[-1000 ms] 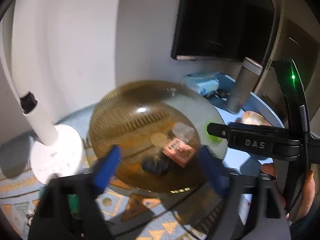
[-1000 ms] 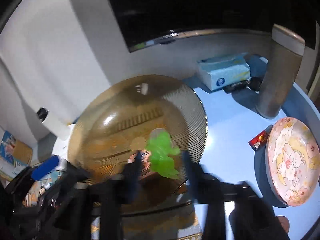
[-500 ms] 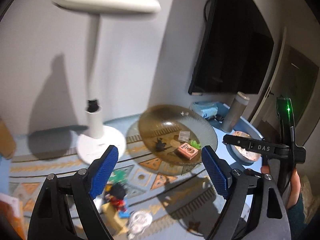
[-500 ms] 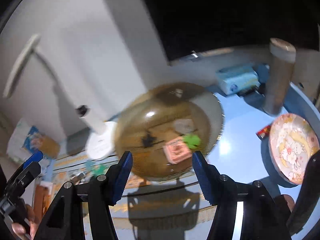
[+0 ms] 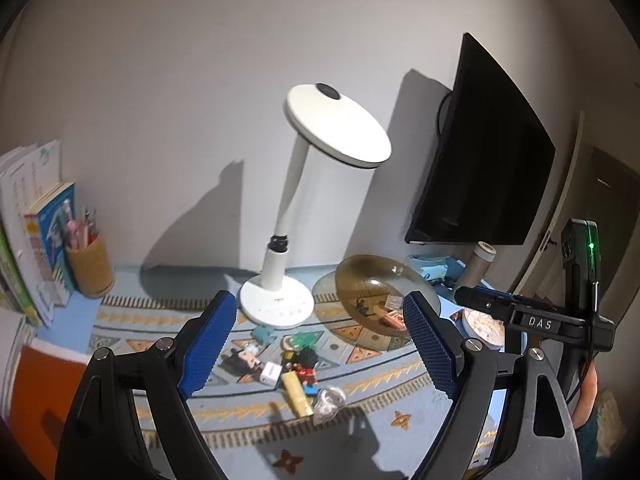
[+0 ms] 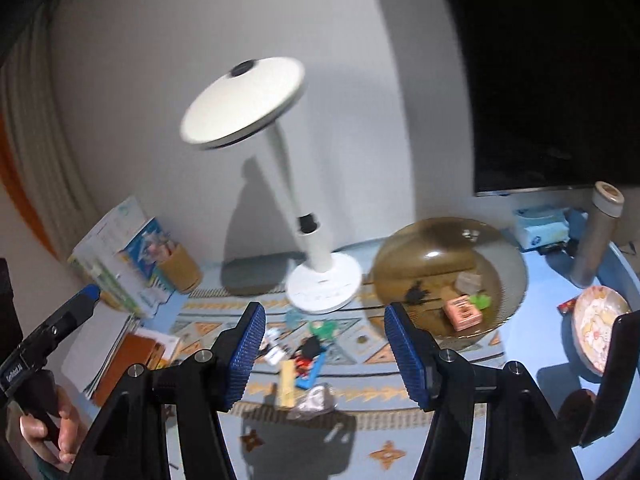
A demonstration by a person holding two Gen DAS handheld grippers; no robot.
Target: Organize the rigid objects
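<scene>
Both grippers hang in the air above the patterned mat [image 5: 360,396], tilted down toward the table. The left gripper [image 5: 320,344] stands wide open with nothing between its blue pads; its jaws have just been opening a little further. The right gripper [image 6: 324,354] is parted too, somewhat narrower, and empty.

The amber glass dish [image 6: 448,276] sits on the right part of the mat, just beside the round base of the white desk lamp [image 6: 324,284]. Inside it lie a pink box [image 6: 462,314], a green toy [image 6: 480,300] touching the box's far side, a small dark figure [image 6: 416,292] and a clear little piece behind them.

In front of the lamp, a loose heap of small toys [image 5: 292,364] is still on the mat: a white cube [image 5: 270,373], a yellowish block [image 5: 296,394], a green piece [image 5: 304,338], a red-and-black figure, and what looks like a crumpled clear wrapper [image 5: 328,398], though the blur makes that hard to call.

Further right stand a floral plate [image 6: 596,328], a tall grey tumbler [image 6: 596,236] and a tissue pack [image 6: 540,228] under the dark screen [image 5: 484,152]. At the left edge, a pen cup [image 5: 90,266] stands beside upright books [image 5: 36,240]. A hand [image 6: 48,432] grips the left tool's handle.
</scene>
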